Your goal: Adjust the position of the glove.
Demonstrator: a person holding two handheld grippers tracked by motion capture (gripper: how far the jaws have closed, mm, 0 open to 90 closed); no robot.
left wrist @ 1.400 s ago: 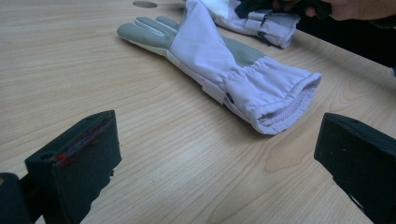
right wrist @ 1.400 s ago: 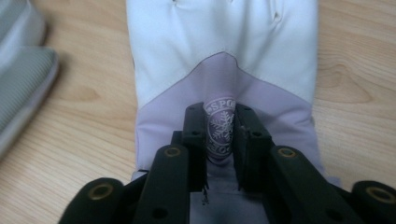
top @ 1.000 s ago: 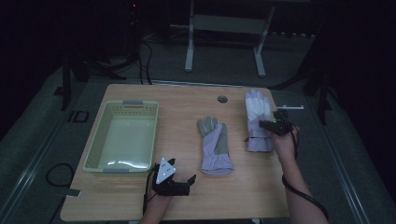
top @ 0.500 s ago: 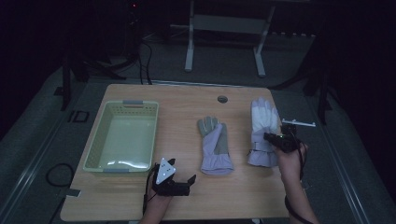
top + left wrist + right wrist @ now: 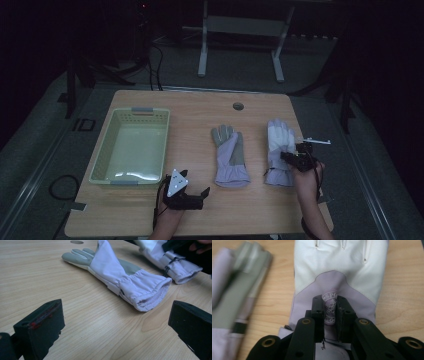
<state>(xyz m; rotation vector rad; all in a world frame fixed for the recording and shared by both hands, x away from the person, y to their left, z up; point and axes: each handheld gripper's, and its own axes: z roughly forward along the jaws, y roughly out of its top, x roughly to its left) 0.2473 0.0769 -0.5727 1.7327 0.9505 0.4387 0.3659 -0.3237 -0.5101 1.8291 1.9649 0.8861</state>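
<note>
Between jaws: white glove fold | right hand-held gripper clenched on it

On the surface, the basket lies at left. One glove lies at centre. The other glove lies right of it.

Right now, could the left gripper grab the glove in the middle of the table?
Probably yes. The left gripper stands open, and the middle glove lies just ahead of it, cuff end nearest, with bare table between. The right gripper pinches the other glove.
</note>
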